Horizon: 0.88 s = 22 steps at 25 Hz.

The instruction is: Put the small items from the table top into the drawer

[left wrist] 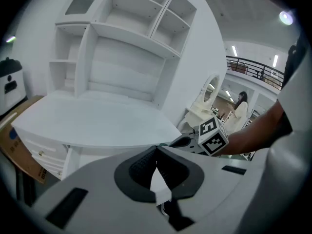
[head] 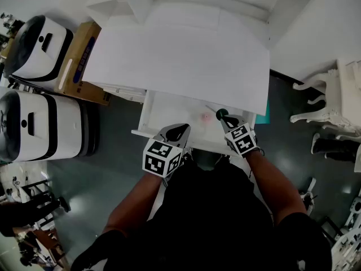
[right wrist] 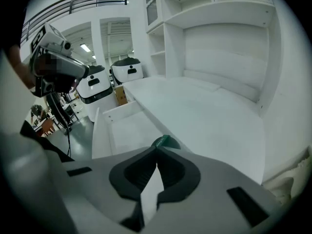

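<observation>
Protruding from right gripper [right wrist: 156, 153] jaws, green item [right wrist: 165, 141]

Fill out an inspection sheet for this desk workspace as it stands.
Surface: white table top, nothing seen on it.
Job's things: drawer pulled open with a pink item lying in it; green item at the right gripper's tips.
Clutter: nothing seen.
Grippers: left gripper jaws together, empty; right gripper jaws closed on the green item, over the drawer.
Cables: dark leads hang by a stand off to the side.
Surroundings: cardboard box and two white and black machines on one side of the desk, white chair on the other.
</observation>
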Motion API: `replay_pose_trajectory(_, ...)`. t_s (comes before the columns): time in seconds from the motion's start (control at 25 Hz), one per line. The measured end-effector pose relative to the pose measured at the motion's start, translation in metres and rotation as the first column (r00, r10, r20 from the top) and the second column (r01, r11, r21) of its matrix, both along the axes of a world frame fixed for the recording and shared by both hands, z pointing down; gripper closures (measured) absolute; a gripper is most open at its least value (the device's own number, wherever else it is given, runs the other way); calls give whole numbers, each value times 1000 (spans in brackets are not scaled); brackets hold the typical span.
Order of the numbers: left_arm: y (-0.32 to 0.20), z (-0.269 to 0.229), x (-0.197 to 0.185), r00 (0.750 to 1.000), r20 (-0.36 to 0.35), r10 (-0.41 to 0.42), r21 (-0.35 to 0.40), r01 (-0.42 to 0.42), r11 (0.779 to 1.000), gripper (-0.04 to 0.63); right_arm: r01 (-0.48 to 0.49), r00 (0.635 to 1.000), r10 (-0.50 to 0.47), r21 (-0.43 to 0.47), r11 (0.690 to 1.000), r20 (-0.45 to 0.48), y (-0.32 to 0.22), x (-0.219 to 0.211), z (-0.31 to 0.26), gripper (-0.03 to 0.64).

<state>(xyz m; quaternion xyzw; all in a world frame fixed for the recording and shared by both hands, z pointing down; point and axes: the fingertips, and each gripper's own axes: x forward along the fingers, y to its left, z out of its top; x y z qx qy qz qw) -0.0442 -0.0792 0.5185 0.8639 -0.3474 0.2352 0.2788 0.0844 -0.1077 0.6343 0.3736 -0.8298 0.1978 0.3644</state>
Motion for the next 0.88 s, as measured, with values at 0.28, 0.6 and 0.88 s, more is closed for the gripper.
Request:
replay_pose_trajectory(0.28, 12, 7, -4, 1000, 24, -12, -31, 13, 999, 592, 62, 996, -69, -121, 991, -56, 24, -1, 63, 586)
replay_pose_trajectory(0.6, 27, 16, -22, 998, 47, -48, -63, 51, 997, 592, 80, 993, -98, -232, 969, -68, 33, -2, 111, 586)
replay_pose_trajectory(0.88, 36, 19, -37, 995, 66, -72, -75, 77, 994, 592, 98, 984, -135, -276, 956, -120, 36, -3, 134, 586)
